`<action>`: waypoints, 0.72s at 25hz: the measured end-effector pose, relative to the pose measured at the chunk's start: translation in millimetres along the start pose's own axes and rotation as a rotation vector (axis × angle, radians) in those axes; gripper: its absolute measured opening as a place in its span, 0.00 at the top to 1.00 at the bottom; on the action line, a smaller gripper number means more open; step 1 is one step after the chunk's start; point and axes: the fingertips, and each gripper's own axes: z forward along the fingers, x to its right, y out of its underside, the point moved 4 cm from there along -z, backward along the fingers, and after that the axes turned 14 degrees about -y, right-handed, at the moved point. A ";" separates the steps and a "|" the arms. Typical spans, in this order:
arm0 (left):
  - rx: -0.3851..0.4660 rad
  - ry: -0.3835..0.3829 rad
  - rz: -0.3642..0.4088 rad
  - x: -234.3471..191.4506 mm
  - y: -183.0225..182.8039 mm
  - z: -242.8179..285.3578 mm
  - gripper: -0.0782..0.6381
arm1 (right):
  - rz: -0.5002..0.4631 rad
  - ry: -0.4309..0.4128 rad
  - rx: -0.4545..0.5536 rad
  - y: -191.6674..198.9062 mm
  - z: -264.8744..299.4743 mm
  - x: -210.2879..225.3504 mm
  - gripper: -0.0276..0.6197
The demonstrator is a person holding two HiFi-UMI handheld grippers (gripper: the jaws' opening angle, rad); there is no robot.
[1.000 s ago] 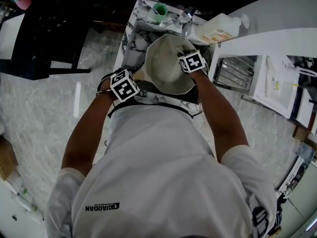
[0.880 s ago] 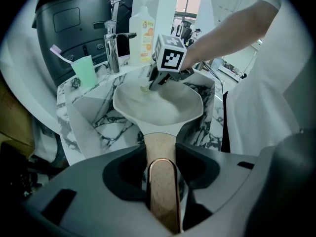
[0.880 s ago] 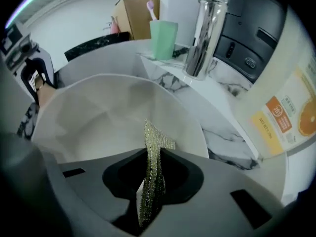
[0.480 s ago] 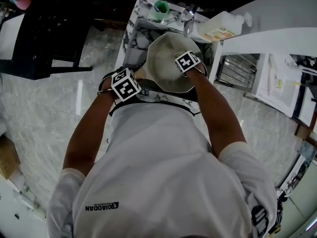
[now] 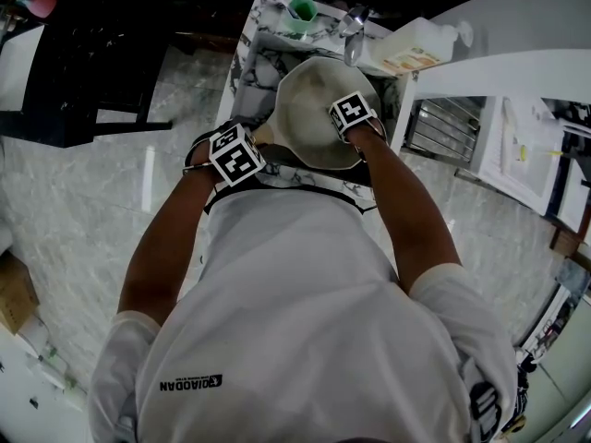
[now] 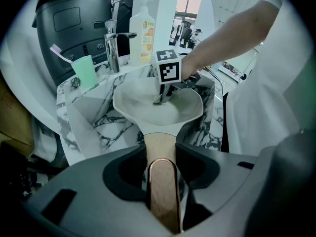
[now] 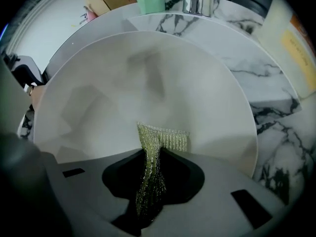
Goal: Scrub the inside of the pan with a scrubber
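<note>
A cream pan is held over the marble sink. Its wooden handle runs back between the jaws of my left gripper, which is shut on it. My right gripper reaches down into the pan from the right and is shut on a yellow-green mesh scrubber. The scrubber's free end lies flat against the pan's inner bottom.
A chrome tap stands behind the sink, with a green cup holding a toothbrush to its left and a soap bottle to its right. A white dish rack lies right.
My right gripper has shifted with the scrubber inside the pan, first toward the near rim, then slightly back up. The left gripper and pan stay about where they were.
</note>
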 end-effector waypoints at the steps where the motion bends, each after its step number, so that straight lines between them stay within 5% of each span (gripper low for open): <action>1: 0.000 -0.001 0.001 0.0 0.3 0.2 0.62 | 0.020 -0.015 -0.003 1.6 0.4 -0.8 0.81; 9: 0.003 -0.008 0.006 -0.1 0.7 1.1 0.62 | 0.139 -0.142 -0.050 16.9 4.3 -14.8 0.81; 18: 0.004 -0.014 0.010 0.6 1.5 2.3 0.62 | 0.145 -0.238 -0.109 31.2 10.2 -40.2 0.81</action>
